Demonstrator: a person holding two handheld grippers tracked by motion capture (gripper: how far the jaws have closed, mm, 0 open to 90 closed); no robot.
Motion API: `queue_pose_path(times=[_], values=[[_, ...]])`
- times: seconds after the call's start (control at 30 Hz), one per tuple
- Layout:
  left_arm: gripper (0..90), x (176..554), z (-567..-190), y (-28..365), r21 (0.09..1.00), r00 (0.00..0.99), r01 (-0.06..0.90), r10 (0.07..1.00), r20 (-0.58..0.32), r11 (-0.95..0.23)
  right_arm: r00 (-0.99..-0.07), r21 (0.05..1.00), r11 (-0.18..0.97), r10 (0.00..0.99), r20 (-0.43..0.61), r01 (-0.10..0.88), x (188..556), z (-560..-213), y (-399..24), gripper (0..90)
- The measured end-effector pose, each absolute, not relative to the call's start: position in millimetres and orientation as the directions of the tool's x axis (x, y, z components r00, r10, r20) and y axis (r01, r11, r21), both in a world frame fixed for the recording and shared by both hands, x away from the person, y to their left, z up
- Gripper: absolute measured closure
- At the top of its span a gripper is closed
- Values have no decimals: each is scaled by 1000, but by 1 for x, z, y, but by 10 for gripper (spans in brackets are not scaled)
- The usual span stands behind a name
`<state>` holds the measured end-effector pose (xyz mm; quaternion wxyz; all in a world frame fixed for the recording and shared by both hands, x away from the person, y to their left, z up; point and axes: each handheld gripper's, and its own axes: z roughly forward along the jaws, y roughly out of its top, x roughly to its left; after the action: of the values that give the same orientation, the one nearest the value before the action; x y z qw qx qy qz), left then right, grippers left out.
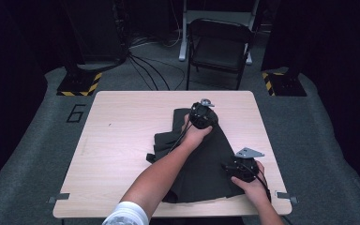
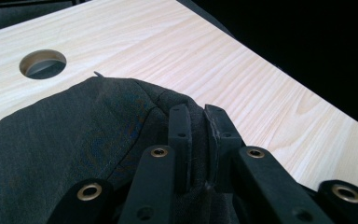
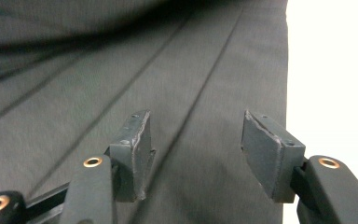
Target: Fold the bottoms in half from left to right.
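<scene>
The left gripper is a black, rounded unit with a small grey three-cornered plate on its top. A thin black cable trails from it along the forearm. The right gripper is black too, its grey plate larger and pierced by small holes, with a black cable looping beside the wrist. A white sleeve covers the left arm above the elbow; both forearms are bare. Close up, each gripper has flat black arms joined by brass-ringed rivets, and dark grey rectangular pads with small screws and worn, scuffed edges.
</scene>
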<state>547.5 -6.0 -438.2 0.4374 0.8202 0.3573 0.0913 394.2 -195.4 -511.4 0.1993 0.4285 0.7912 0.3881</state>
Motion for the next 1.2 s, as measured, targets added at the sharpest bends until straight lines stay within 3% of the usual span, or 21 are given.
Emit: queue_pose_path(times=[0.33,0.47,0.63,1.2], values=[[787,547,-455,-19,758,741,511,655,-149,-406,-539,781,332,842,7,529,377,-513,-203,418],[650,543,-456,-22,769,742,512,648,-171,-383,-543,777,343,840,-2,527,372,-513,-207,416],[564,537,-447,-20,786,758,484,634,-157,-384,-539,776,337,842,5,533,371,-513,-208,413],[497,524,-417,70,819,722,462,680,-126,-339,-541,766,328,840,30,552,375,-509,-203,401]])
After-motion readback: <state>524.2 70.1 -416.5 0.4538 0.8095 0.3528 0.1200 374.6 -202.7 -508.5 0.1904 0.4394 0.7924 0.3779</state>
